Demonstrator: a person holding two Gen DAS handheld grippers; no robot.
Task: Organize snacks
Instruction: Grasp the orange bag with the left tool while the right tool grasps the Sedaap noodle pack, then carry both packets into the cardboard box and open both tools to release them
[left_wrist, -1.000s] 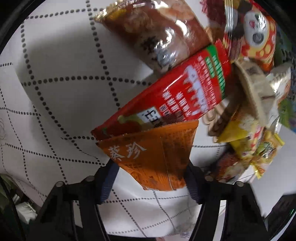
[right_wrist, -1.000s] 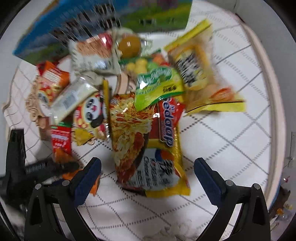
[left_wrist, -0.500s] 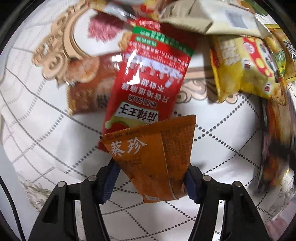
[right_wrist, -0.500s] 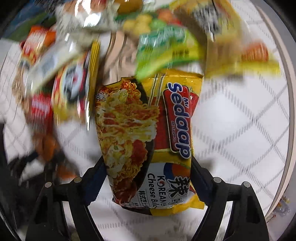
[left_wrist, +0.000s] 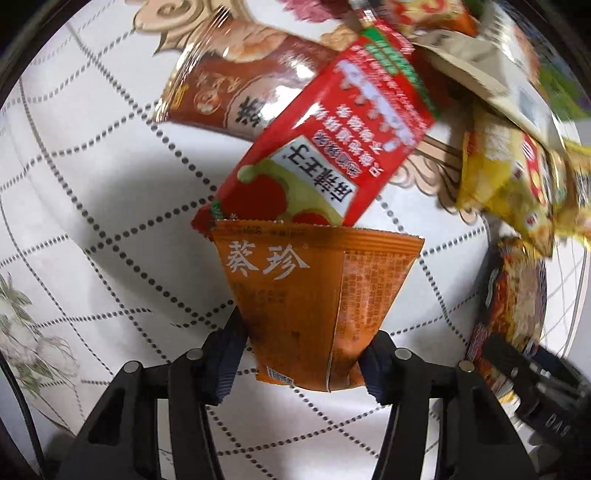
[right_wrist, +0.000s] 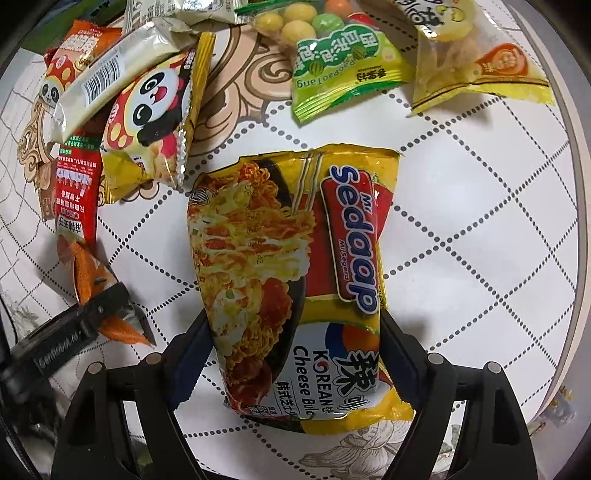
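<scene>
Closing on an orange packet (left_wrist: 314, 295), the left gripper (left_wrist: 301, 363) is seen pinching it above the table (left_wrist: 92, 184). A noodle pack (right_wrist: 291, 277), lying on the table, is clamped by the right gripper (right_wrist: 295, 363).

Seen from above on a round table: a white tablecloth (right_wrist: 480, 229) crossed by dotted grey lines in a diamond grid, lying flat right out to the table's edge. Printed at the middle of the cloth, a beige-and-brown scroll ornament (right_wrist: 240, 88) with curling ends, much of it covered. Printed along the near edge, a pale floral motif (left_wrist: 33, 332) of grey-green leaves and white blooms, faint against the white. Bordering the cloth on the right, a plain cream table rim (right_wrist: 580, 229). Just past the left edge, a thin black cable (left_wrist: 22, 417).
</scene>
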